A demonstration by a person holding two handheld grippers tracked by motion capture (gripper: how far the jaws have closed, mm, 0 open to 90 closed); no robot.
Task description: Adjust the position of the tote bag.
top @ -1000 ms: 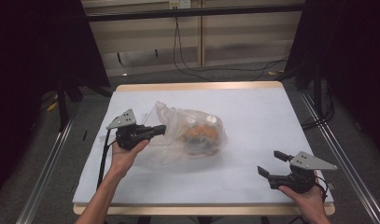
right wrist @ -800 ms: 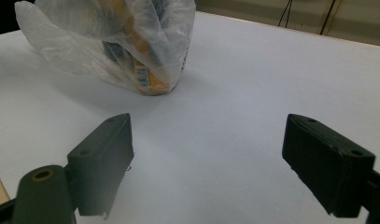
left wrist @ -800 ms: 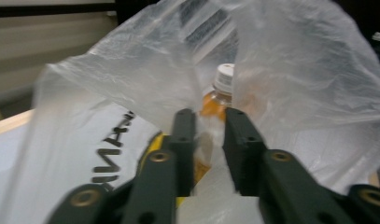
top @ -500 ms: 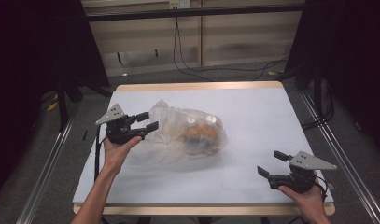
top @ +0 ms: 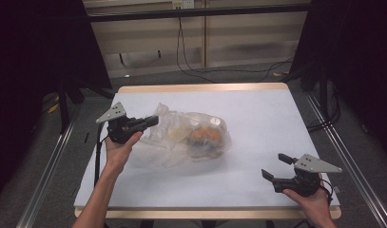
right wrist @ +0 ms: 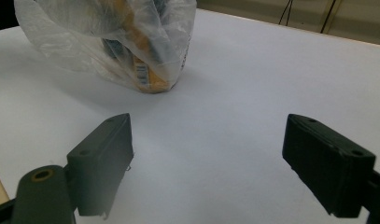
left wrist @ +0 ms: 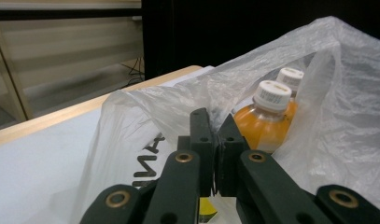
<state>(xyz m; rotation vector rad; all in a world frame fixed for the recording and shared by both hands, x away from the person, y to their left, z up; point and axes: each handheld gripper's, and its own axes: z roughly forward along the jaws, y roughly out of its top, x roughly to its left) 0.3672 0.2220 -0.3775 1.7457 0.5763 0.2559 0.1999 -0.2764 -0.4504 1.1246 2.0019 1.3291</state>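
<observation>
A clear plastic bag (top: pixel 179 142) lies on the white table (top: pixel 267 114) with two orange drink bottles (top: pixel 205 137) inside. My left gripper (top: pixel 154 120) is at the bag's left rim. Its jaws have just been closing and now stand together, pinching the thin film of the bag (left wrist: pixel 346 93) at their tips (left wrist: pixel 214 122). Just beyond them sit the white-capped bottles (left wrist: pixel 264 123). My right gripper (top: pixel 273 165) rests at the table's near right corner, open with nothing between its jaws (right wrist: pixel 208 144), and it faces the bag (right wrist: pixel 85 42) from a distance.
The table has a wooden edge (top: pixel 200 88) at the back. Metal rails (top: pixel 53 166) run along the floor on both sides, and cables (top: pixel 191 61) lie on the floor behind. Bare white table top stretches between the bag and my right gripper.
The left gripper was shut a second ago, stood open half a second ago slightly up and left, and is now shut at the bag's rim. The right gripper has not moved.
</observation>
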